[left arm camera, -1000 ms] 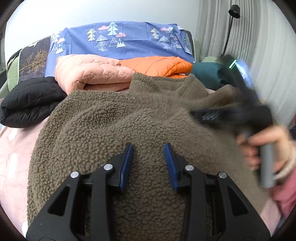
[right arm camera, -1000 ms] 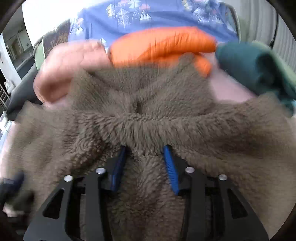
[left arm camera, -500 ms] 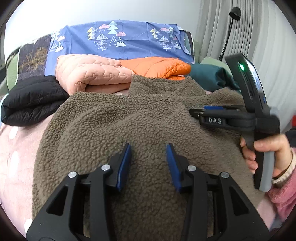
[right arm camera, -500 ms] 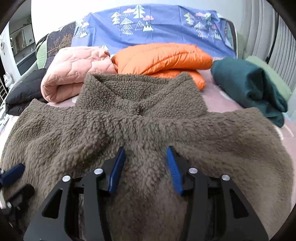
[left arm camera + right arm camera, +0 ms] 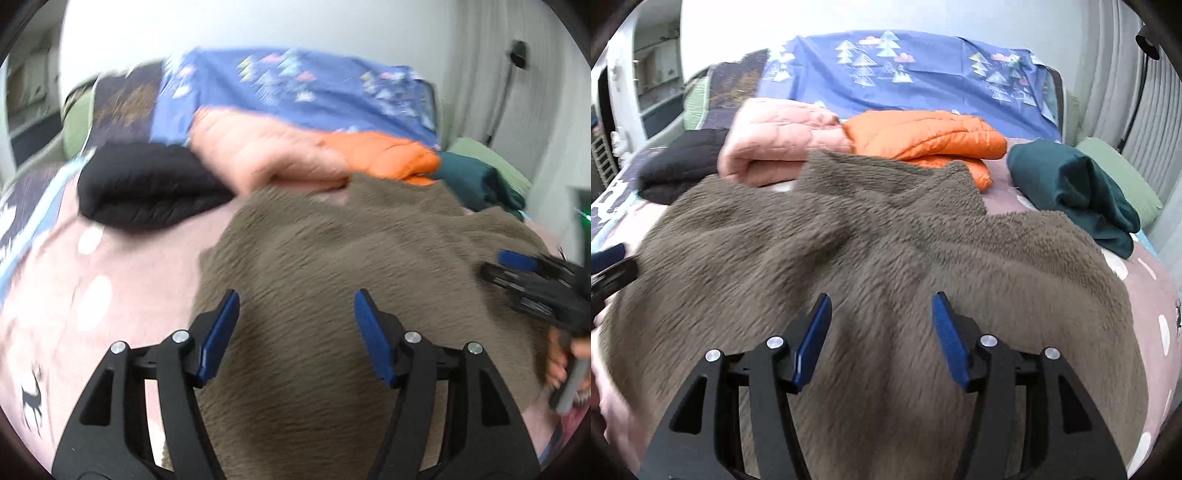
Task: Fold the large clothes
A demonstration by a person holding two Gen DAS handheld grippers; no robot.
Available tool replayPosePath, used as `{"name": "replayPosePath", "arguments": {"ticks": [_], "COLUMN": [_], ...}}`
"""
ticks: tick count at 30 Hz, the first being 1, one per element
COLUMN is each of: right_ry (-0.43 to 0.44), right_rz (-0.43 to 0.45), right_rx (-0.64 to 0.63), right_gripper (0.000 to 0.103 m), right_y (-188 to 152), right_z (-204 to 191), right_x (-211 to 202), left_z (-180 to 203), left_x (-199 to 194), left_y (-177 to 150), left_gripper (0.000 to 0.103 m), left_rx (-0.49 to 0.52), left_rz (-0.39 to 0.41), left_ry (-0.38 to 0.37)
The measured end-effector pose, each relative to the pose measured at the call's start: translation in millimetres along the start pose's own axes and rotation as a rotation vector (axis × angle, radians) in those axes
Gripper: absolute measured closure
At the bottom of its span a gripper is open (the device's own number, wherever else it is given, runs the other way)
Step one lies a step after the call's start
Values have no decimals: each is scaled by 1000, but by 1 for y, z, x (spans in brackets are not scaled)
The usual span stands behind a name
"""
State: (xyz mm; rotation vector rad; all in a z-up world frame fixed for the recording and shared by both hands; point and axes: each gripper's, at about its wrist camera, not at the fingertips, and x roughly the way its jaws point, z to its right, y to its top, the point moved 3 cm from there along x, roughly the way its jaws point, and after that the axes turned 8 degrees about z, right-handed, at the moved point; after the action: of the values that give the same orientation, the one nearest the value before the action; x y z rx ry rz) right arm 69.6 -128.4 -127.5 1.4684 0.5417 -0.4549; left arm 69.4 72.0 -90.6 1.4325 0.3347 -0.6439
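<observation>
Both grippers have opened wider than half a second ago, and my left view has swung left, showing more pink bedsheet [image 5: 122,266]. Left gripper [image 5: 295,321] fingers spread, nothing between them, over the brown fleece [image 5: 332,258]. Right gripper [image 5: 881,321] also spread, empty, above fleece centre. Fleece lies spread on the bed, collar touching folded pink jacket [image 5: 775,144] and orange jacket [image 5: 923,136].

Left claw [image 5: 293,314] and right claw [image 5: 881,314] spread wider; left swung toward fleece [image 5: 351,277] left edge.
</observation>
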Motion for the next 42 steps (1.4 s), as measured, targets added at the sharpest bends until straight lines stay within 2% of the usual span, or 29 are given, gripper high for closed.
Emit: {"name": "replayPosePath", "arguments": {"ticks": [2, 4, 6, 9, 11, 12, 14, 15, 19, 23, 26, 28, 32, 34, 38, 42], "right_ry": [-10, -28, -45, 17, 55, 71, 96, 114, 181, 248, 279, 281, 275, 263, 258, 258], "right_rz": [-69, -30, -23, 3, 53, 93, 154, 179, 203, 177, 180, 184, 183, 185, 175, 167], "right_rx": [-26, -84, -101, -95, -129, -168, -253, -311, -526, -638, -693, -721, -764, -780, -780, -795], "right_gripper": [45, 45, 45, 44, 38, 36, 25, 24, 17, 17, 17, 17, 16, 16, 16, 16], "right_y": [-20, -31, -30, -25, -21, -18, -20, -23, -44, -66, -73, -74, -77, -78, -79, -78], "right_z": [-4, -8, -13, -23, -38, -51, -75, -90, -145, -184, -205, -218, -240, -246, -254, -260], "right_x": [7, 5, -9, -31, -50, -62, -78, -85, -94, -89, -86, -82, -74, -71, -65, -57], "left_z": [-9, -17, -16, -16, -22, -27, -44, -53, -84, -105, -109, -106, -91, -85, -79, -86], "left_x": [11, 14, 10, 2, -2, -3, -3, -2, -1, 4, 13, 21, 46, 61, 88, 96], "left_y": [-11, -17, -16, -10, -5, -3, 2, 5, 9, 11, 12, 15, 21, 24, 27, 19], "left_gripper": [30, 29, 29, 29, 29, 29, 29, 30, 30, 30, 30, 29, 27, 27, 26, 26], "left_rx": [-35, -76, -62, -22, -32, -42, -71, -91, -143, -218, -210, -171, -107, -93, -107, -150], "left_rz": [-36, -19, -20, -19, -12, -8, -7, -6, 5, -5, -18, -34, -94, -127, -191, -189], "left_ry": [-8, -49, -41, -32, -42, -36, -11, 3, 47, -36, -84, -124, -269, -299, -378, -449]}}
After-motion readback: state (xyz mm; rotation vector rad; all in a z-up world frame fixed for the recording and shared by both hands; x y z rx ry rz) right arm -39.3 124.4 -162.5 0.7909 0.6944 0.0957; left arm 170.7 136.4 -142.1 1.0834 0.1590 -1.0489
